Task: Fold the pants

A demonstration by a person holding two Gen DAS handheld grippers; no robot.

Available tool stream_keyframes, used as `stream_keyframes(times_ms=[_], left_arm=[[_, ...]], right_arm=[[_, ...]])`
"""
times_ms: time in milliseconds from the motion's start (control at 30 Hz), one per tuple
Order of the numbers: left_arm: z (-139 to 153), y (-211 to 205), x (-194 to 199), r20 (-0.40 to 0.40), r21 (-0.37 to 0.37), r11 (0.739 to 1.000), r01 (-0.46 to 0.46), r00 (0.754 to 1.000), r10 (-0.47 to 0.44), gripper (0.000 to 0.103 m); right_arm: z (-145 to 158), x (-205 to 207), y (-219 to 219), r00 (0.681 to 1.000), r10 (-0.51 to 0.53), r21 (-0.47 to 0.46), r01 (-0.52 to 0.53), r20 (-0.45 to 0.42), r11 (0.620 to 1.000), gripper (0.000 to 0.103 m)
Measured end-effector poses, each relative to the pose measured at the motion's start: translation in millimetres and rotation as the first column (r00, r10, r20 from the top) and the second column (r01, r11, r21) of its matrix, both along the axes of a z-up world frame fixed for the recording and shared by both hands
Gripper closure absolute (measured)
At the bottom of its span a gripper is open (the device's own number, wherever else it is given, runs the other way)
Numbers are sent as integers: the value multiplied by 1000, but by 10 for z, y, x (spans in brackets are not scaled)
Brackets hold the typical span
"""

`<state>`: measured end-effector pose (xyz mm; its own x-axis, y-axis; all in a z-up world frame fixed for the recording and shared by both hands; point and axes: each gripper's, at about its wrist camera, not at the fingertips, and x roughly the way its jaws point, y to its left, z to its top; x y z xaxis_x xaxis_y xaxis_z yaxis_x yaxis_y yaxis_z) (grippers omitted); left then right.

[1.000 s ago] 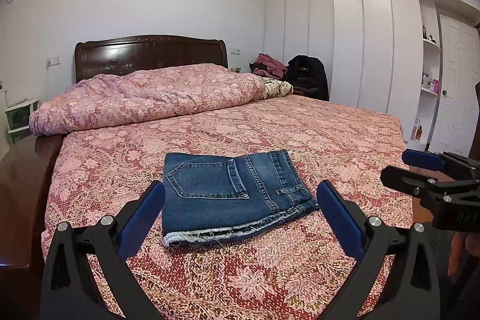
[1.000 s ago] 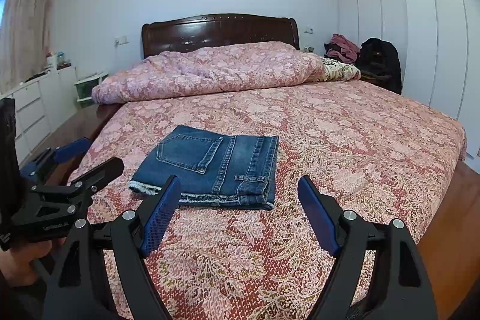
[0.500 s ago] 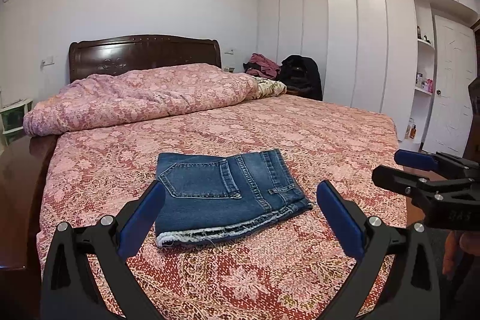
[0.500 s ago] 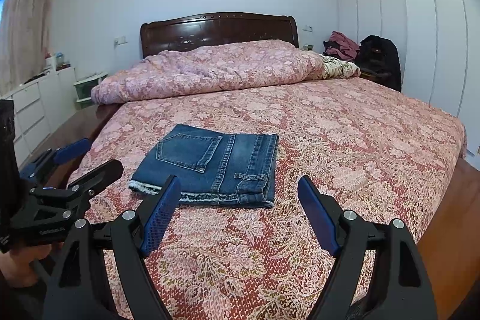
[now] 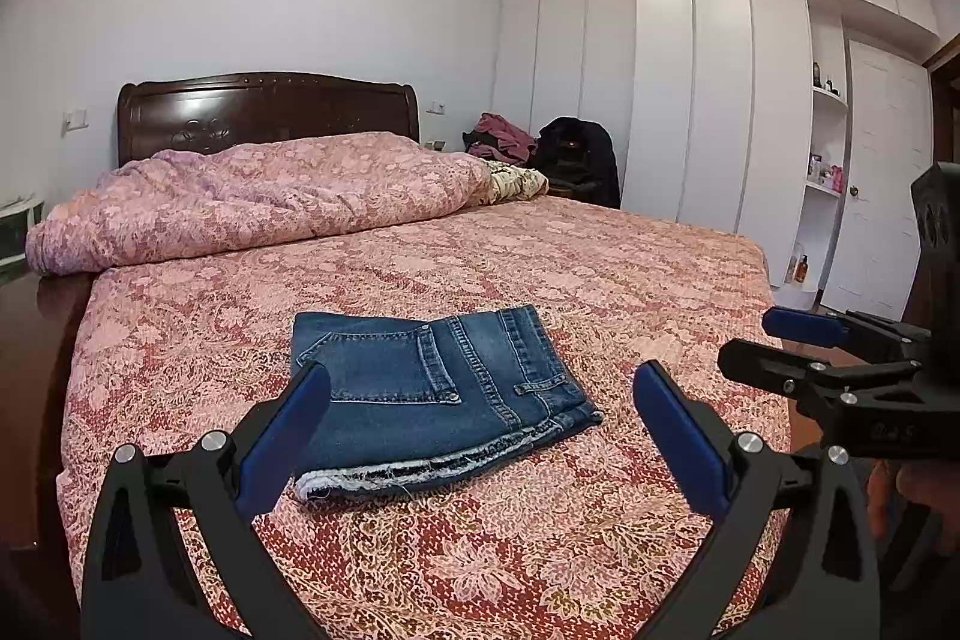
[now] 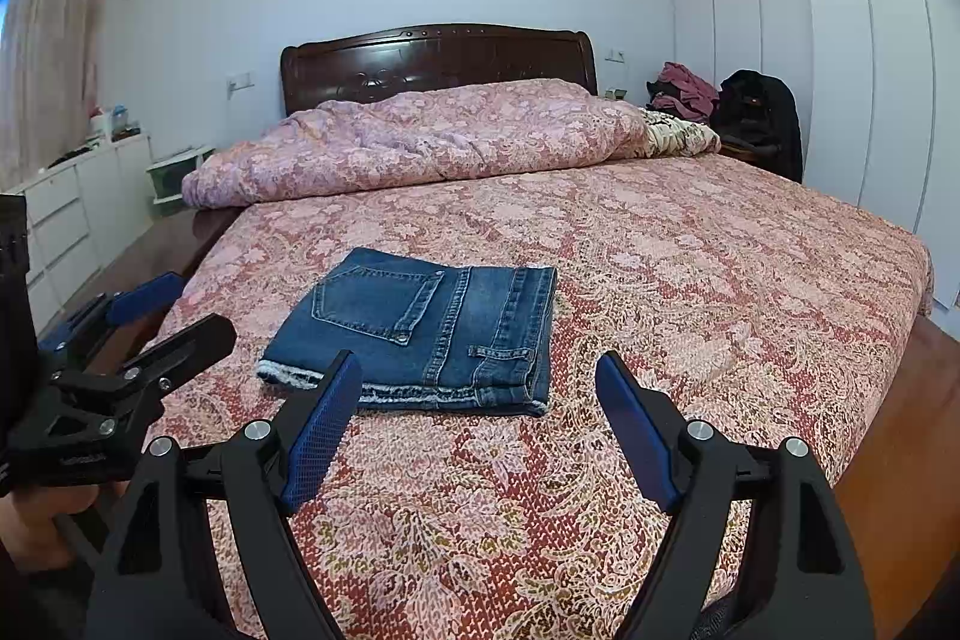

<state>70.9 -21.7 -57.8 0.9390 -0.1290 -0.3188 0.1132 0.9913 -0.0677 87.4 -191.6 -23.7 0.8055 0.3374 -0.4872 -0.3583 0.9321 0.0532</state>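
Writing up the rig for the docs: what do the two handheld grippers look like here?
Both match. The left gripper and right gripper have matte black, curved plastic frames with triangular cutouts and silver screw heads. Each finger ends in a flat blue pad with a fine mesh texture. No cables or sleeves in view.

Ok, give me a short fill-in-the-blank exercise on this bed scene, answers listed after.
1. The folded denim pants lie on the ____ bedspread.
2. The left tool and the right tool both have jaws that stand ____, holding nothing.
3. The pants show a back ____ facing up.
4. The rolled duvet lies against the dark wooden ____.

Answers: pink floral; open; pocket; headboard
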Motion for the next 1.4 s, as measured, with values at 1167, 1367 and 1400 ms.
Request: stream_keyframes(times_ms=[1167,1367,1400], left_arm=[[64,-66,120,-107,16,994,-112,988,113,2],[95,-26,109,-100,-32,996,-86,992,83,2],[95,-27,114,-98,-27,996,-89,991,86,2]], right_arm=[[-18,2,42,1000,-9,-26,9,-4,1000,17],[-30,6,48,1000,-10,-27,10,-9,1000,17],[-28,6,44,1000,-13,-26,13,-9,1000,17]])
